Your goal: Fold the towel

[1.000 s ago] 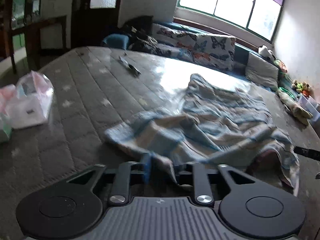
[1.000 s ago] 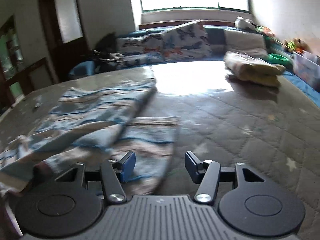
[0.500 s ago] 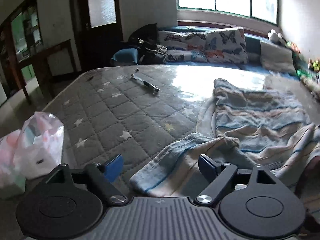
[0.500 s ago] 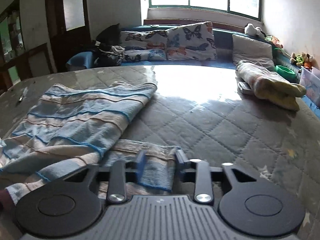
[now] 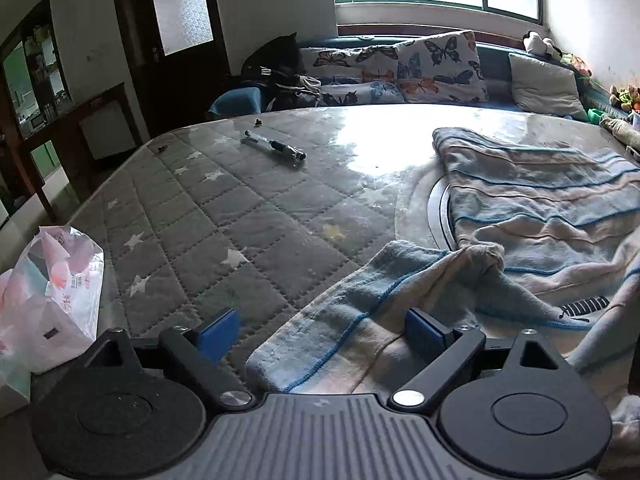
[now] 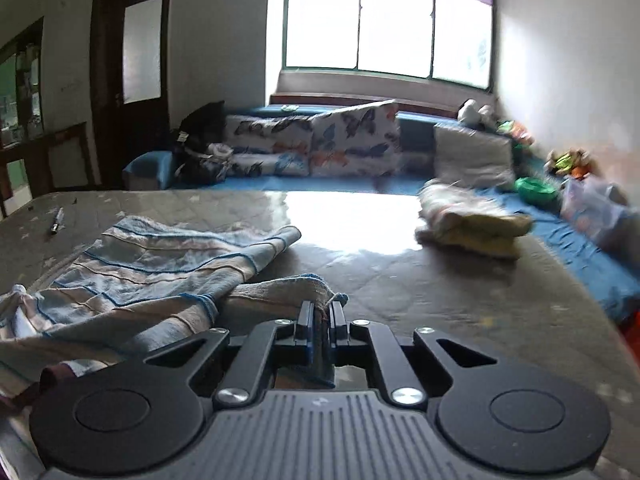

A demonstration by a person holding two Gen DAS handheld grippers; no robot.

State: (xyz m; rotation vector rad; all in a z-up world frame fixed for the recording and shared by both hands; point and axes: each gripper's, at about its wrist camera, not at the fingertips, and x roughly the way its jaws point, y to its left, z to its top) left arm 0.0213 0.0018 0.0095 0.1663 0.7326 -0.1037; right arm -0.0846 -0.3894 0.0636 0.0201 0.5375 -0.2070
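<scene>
Jaws of our right gripper (image 6: 320, 322) had just clamped the striped towel (image 6: 160, 276) corner; our left gripper (image 5: 320, 332) stood wide open over its near corner, holding nothing, so the fold awaited that grasp.

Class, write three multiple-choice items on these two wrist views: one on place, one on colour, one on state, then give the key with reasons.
1. Where does the pen lie?
A. on the quilted bed
B. on the towel
C. in the plastic bag

2. What colour are the towel's thin stripes?
A. red
B. blue
C. green

3. How is the right claw?
A. wide open
B. shut on nothing
C. shut on the towel

Key: A, it rests on bare quilting; B, blue lines cross the cloth; C, fabric is pinched between its closed fingers.
</scene>
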